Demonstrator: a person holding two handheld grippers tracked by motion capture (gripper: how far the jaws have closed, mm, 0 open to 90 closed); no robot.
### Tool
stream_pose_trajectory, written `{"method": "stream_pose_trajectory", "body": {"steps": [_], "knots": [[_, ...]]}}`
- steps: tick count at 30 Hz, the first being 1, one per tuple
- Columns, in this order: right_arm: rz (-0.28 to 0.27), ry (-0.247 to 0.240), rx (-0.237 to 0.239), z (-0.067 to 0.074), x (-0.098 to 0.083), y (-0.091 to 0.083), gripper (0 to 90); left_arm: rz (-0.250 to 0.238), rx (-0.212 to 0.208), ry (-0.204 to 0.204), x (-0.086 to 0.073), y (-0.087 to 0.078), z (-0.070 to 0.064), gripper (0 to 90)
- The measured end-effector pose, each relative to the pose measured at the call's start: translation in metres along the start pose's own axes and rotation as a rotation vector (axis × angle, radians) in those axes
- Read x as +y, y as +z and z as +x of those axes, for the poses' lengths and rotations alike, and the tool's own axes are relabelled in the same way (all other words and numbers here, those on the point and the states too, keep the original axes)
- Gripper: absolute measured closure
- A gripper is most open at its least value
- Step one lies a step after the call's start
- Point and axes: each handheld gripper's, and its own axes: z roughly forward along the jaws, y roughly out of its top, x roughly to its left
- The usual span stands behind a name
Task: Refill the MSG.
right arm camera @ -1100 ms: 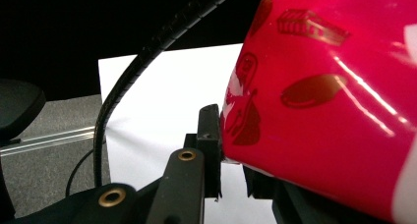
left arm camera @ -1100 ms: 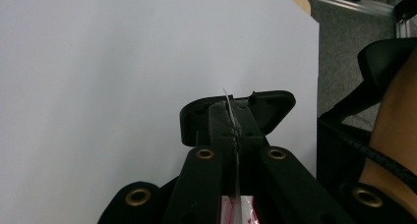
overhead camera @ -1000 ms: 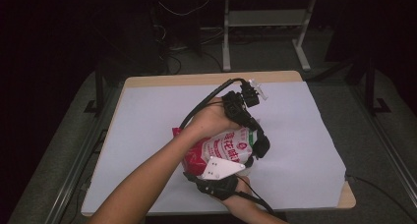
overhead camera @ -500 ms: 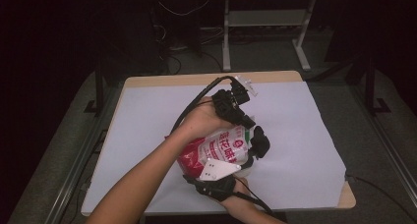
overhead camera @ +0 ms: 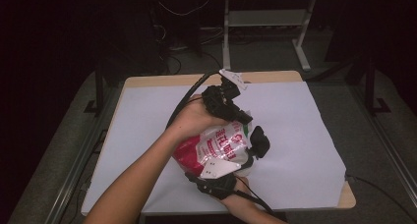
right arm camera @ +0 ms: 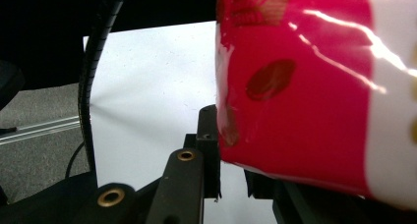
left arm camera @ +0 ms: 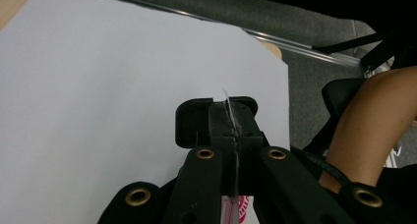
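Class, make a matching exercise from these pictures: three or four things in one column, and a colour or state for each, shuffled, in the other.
Things:
1. left gripper
2. snack bag
3. paper sheet
4. cable

States:
A. red and white, glossy
B. black, ribbed
C. shut on the bag's thin edge
D. white, flat on the table

Pairs: 1-C, 2-A, 3-D, 4-B

Both tongs (overhead camera: 242, 120) (overhead camera: 248, 153) grip the red-and-white bag (overhead camera: 214, 146).

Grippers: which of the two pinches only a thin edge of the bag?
The left gripper: its jaws are shut flat on a thin edge of the bag. The right gripper holds the bag's bulky red body between wider-set jaws.
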Motion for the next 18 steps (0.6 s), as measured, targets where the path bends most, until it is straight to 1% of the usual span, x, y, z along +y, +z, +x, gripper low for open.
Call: {"method": "stream_pose_trajectory", "body": {"steps": [3, 4, 5, 7, 8, 11, 13, 15, 18], "knots": [[0.004, 0.004, -0.005, -0.001, -0.001, 0.001, 78.6, -0.038, -0.007, -0.002, -0.005, -0.008, -0.001, 89.8], [0.005, 0.004, -0.004, -0.001, -0.001, 0.001, 78.5, -0.044, -0.006, -0.002, -0.007, -0.01, -0.001, 89.8], [0.005, 0.006, -0.008, -0.001, -0.001, 0.002, 78.5, -0.057, -0.01, -0.018, -0.009, -0.013, -0.001, 89.8], [0.014, 0.005, -0.018, -0.002, -0.003, 0.003, 78.5, -0.083, -0.018, -0.02, -0.014, -0.019, 0.001, 89.9], [0.017, 0.011, -0.02, -0.003, -0.003, 0.004, 78.5, -0.089, -0.019, -0.021, -0.015, -0.022, 0.001, 89.9], [0.022, 0.022, -0.029, -0.004, -0.005, 0.005, 78.4, -0.131, -0.03, -0.021, -0.022, -0.033, -0.001, 89.8], [0.024, 0.024, -0.036, -0.005, -0.005, 0.006, 78.4, -0.149, -0.025, -0.014, -0.026, -0.04, -0.003, 89.9], [0.027, 0.029, -0.038, -0.006, -0.006, 0.006, 78.4, -0.178, -0.018, -0.019, -0.032, -0.048, -0.006, 89.9], [0.031, 0.034, -0.04, -0.006, -0.006, 0.007, 78.0, -0.204, -0.009, -0.018, -0.041, -0.058, -0.007, 89.9]]}}
